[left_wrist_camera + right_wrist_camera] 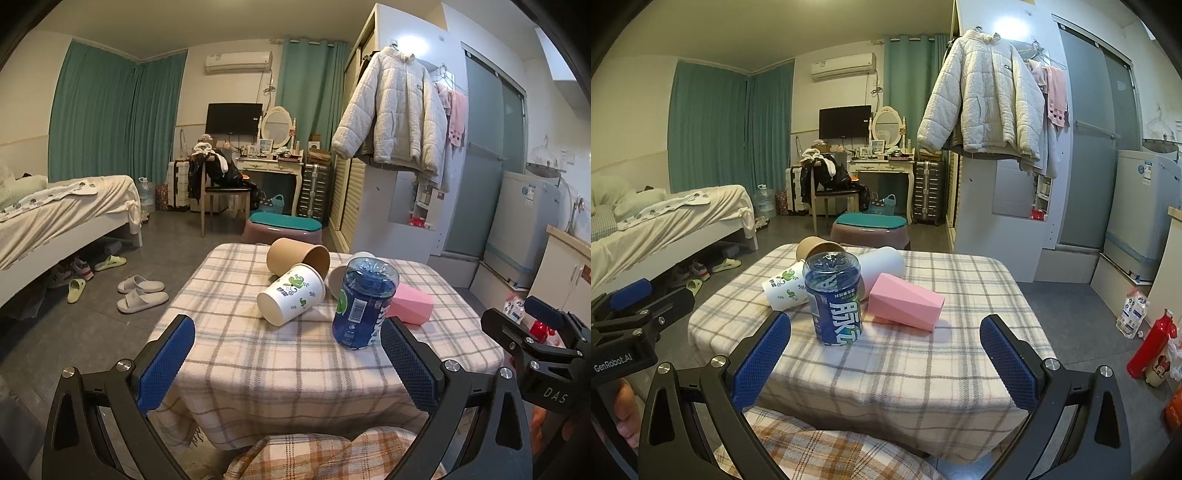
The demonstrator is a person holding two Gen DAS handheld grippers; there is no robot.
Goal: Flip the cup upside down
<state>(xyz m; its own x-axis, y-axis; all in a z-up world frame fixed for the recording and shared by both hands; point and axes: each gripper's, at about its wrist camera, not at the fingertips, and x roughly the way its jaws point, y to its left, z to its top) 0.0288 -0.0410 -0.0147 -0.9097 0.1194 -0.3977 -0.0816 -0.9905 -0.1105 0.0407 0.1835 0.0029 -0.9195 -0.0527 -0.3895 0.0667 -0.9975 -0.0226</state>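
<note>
Bedroom clutter fills the background: teal curtains (pixel 110 110), an unmade bed (pixel 55 210), a white padded jacket (pixel 391 107) hung on the wardrobe. Nearer stands a small table under a plaid cloth (pixel 295 354), and the cups are gathered toward its far side. Upside down, base uppermost, stands a clear blue plastic cup (pixel 364 302) with a printed label. Behind and to its left a white paper cup with green leaves (pixel 291 299) lies on its side, mouth toward the near left. A brown paper cup (pixel 297 258) lies beyond it, touching it, mouth facing right. A plain white cup (pixel 882 260) lies behind the blue one, and a faceted pink cup (pixel 905 301) lies on its side just right of the blue one. The left gripper (pixel 288 362) hangs before the near edge, blue-padded fingers (pixel 166 365) spread wide, holding nothing. The right gripper (pixel 886 363) hovers likewise, spread wide and empty, with the blue cup just beyond its left finger.
</note>
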